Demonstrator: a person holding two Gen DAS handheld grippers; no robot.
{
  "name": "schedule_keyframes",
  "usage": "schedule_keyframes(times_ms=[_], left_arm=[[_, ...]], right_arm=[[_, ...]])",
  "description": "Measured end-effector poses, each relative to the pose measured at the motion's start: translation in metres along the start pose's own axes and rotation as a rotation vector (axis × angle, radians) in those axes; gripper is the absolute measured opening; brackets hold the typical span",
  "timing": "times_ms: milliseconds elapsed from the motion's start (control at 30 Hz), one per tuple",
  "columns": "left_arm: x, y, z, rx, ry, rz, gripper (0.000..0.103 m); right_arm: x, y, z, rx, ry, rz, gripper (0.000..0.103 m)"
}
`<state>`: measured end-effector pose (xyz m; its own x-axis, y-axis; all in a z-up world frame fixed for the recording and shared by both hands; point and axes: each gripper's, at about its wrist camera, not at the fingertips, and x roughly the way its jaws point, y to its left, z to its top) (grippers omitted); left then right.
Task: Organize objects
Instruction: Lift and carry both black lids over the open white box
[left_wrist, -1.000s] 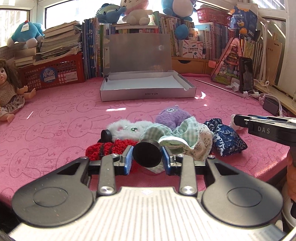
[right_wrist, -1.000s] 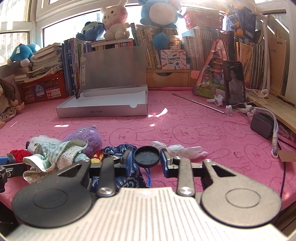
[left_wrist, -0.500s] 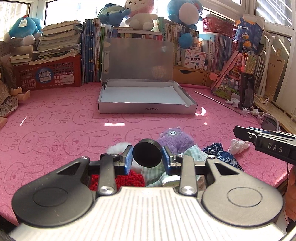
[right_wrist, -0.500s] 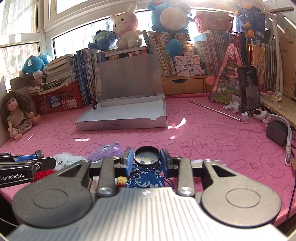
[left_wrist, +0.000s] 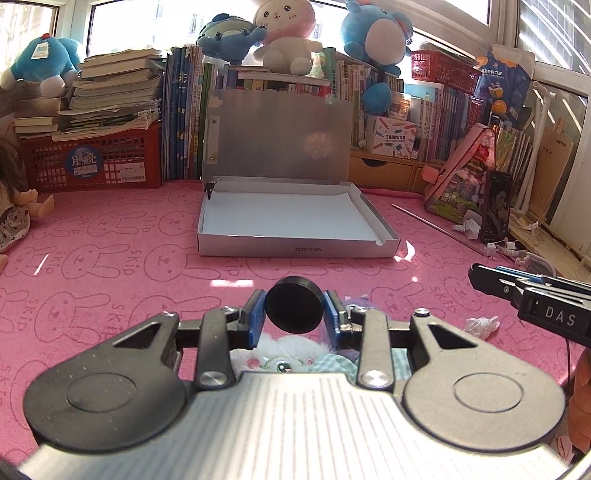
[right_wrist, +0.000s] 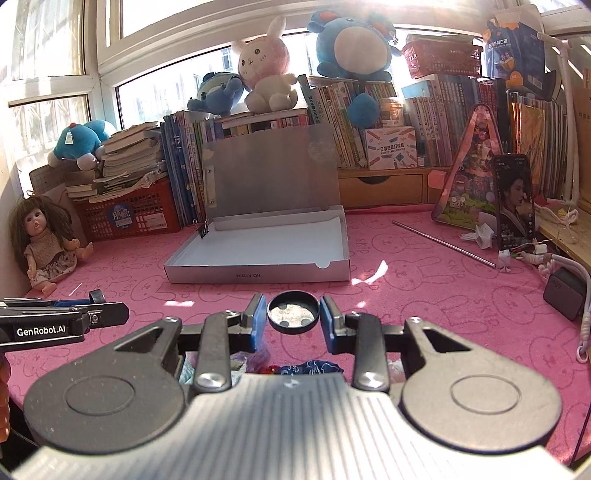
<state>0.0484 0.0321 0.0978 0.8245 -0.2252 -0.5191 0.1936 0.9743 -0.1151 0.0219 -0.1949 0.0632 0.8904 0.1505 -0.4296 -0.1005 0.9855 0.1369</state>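
We hold a black round lid (left_wrist: 294, 310) clamped between the fingers of our left gripper (left_wrist: 294, 317), above the pink worktop (left_wrist: 110, 258). Our right gripper (right_wrist: 293, 317) pinches a second round lid (right_wrist: 293, 312) (its hollow side up). The open silver box (left_wrist: 291, 221) lies ahead of both, well apart.

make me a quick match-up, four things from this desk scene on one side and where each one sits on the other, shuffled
Things:
1. doll
2. pink rabbit plush
3. phone
4. black disc

Places:
A. on top of the row of books
B. between the left claw's fingers
C. far left corner, by the red basket
D. propped upright at the right, past the silver box

Pairs: 1-C, 2-A, 3-D, 4-B
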Motion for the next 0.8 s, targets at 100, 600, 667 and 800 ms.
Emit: schedule_keyframes(times_ms=[100, 600, 667, 800], left_arm=[[0.009, 0.002, 0.008, 0.013, -0.001, 0.014, 0.039], [0.073, 0.007, 0.015, 0.016, 0.058, 0.053, 0.039], [0.079, 0.007, 0.019, 0.019, 0.057, 0.064, 0.039], [0.093, 0.011, 0.027, 0.005, 0.073, 0.068, 0.039]], right_arm=[[0.006, 0.002, 0.006, -0.008, -0.002, 0.007, 0.036], [0.055, 0.003, 0.01, 0.007, 0.078, 0.009, 0.036], [0.06, 0.002, 0.012, 0.002, 0.08, 0.001, 0.036], [0.075, 0.0, 0.017, 0.008, 0.101, -0.011, 0.036]])
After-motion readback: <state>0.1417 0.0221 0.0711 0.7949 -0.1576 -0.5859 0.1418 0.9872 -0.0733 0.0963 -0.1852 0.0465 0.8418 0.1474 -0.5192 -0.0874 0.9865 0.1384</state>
